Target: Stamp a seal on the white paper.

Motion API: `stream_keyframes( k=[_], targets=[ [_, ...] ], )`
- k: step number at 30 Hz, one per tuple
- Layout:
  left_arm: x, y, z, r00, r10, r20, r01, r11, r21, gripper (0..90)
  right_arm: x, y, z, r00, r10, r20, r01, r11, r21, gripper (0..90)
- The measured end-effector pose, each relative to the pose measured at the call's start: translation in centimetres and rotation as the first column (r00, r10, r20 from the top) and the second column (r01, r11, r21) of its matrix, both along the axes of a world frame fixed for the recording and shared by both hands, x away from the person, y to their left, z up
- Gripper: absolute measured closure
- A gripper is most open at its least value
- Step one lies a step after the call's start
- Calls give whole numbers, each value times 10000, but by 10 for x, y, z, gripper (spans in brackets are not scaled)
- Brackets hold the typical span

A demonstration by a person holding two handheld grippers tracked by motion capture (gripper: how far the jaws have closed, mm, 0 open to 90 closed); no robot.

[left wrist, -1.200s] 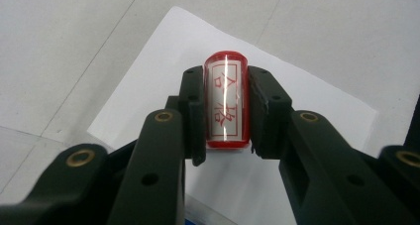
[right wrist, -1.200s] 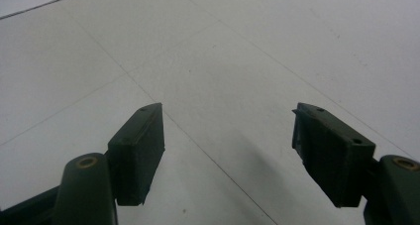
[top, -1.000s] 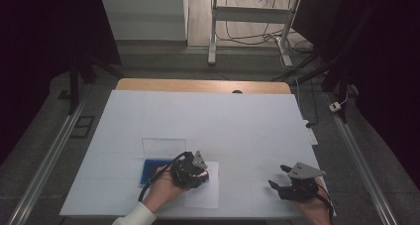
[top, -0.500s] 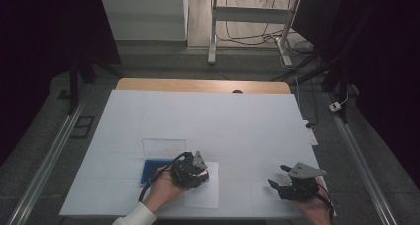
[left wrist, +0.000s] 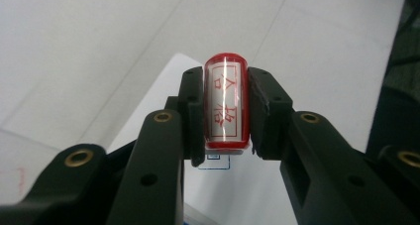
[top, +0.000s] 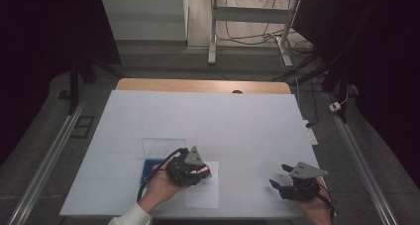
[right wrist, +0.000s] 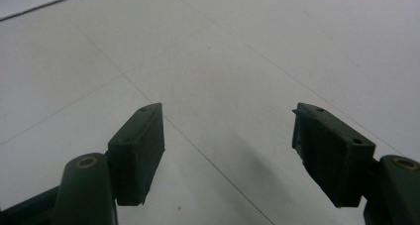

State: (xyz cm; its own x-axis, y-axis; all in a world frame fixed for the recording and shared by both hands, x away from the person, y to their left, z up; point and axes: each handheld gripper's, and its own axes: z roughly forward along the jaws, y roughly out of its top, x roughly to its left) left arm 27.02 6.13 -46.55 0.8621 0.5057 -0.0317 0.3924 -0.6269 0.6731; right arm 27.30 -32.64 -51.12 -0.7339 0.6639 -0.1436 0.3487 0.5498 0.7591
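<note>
- the table (top: 208,121) is covered by a white sheet, with a strip of bare wood along its far edge; it takes up the middle of the high view.
- a white paper (top: 203,193) lies flat near the table's front edge, under and just ahead of the left hand.
- a clear lid (top: 163,146) lies just beyond the left hand, and it touches or nearly touches the pad's far edge.
- a blue pad (top: 147,168) sits just left of the paper, partly hidden by the left hand and its cable.
- the left gripper (top: 190,166) is held in the left hand (top: 161,188) above the paper and the pad's right side; a white sleeve (top: 131,217) shows at the wrist.
- the right gripper (top: 292,183) rests low near the table's front right corner, well apart from the left one; its jaws stand spread wide over bare white sheet (right wrist: 233,61) with nothing between them.
- the stamp (left wrist: 226,103) is a small cylinder with a red rim and red characters on a pale face turned toward the left gripper view's camera.
- the left jaws pinch the stamp by its two sides; it sits between the pads, raised clear of the paper (left wrist: 168,81) seen behind it.
- whether the stamp's lower end touches anything cannot be told.
</note>
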Motion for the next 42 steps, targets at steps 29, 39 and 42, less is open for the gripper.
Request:
stream_keyframes(
  k=[29,39,42],
  targets=[
    [-1,32,20,9997,244,95,-236,9967,-779,702,1,0,-1,10000,-26,-4,26,10000,-6,281],
    [-1,54,23,9989,462,113,-450,9950,-893,703,2,0,-2,10000,-2,-5,2,10000,23,281],
    [-2,60,24,9983,567,129,-553,9943,-911,703,2,-1,-2,10000,-7,-18,7,10000,7,282]
  ],
)
